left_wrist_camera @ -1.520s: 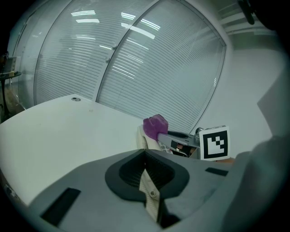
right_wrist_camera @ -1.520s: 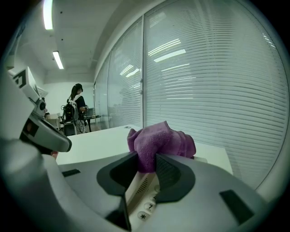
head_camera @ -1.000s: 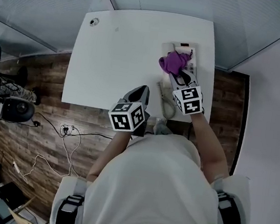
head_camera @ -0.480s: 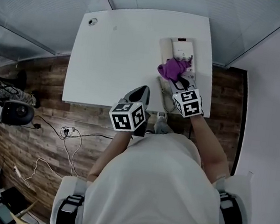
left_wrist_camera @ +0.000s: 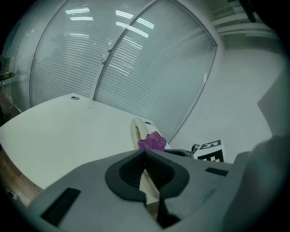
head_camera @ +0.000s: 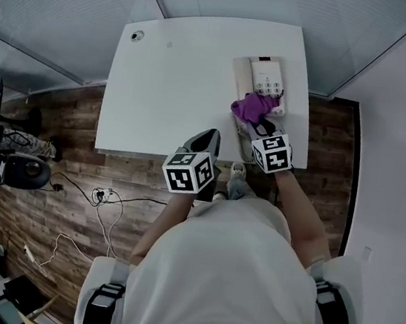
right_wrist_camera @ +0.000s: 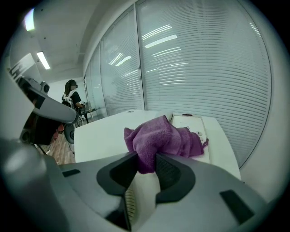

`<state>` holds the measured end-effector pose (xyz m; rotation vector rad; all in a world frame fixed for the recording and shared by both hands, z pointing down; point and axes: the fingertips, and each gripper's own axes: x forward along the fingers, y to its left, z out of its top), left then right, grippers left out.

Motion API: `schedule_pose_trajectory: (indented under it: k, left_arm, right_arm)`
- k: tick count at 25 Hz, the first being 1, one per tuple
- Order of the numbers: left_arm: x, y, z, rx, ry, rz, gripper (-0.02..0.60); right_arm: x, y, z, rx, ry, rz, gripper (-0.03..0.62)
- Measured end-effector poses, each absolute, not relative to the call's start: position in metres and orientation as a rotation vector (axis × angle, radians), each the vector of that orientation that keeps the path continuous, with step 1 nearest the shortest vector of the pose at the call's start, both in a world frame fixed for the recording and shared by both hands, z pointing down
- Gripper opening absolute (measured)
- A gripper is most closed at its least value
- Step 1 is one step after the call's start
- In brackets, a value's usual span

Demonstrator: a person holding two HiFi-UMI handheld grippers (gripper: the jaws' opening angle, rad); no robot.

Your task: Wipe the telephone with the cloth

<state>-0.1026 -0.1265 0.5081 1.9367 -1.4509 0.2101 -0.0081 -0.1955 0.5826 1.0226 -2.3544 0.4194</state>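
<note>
One cloth clenched in right gripper jaws, on telephone, left gripper jaws closed

A cream plastic desk telephone lies flat, keypad up, near the right edge of the white table. Its ribbed handset lies along the base's left side, reaching toward the table's near edge. A purple terry cloth, bunched into a loose wad, rests on the telephone's near end, with one fold pinched in the right gripper.
</note>
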Motion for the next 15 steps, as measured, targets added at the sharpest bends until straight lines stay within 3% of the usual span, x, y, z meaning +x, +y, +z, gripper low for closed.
schedule_pose_trajectory:
  k: [15]
  left_arm:
    - [-0.083, -0.165, 0.502, 2.008, -1.438, 0.239, 0.021]
  right_arm:
    - [0.008, -0.185, 0.558, 1.127, -2.416, 0.528, 0.124]
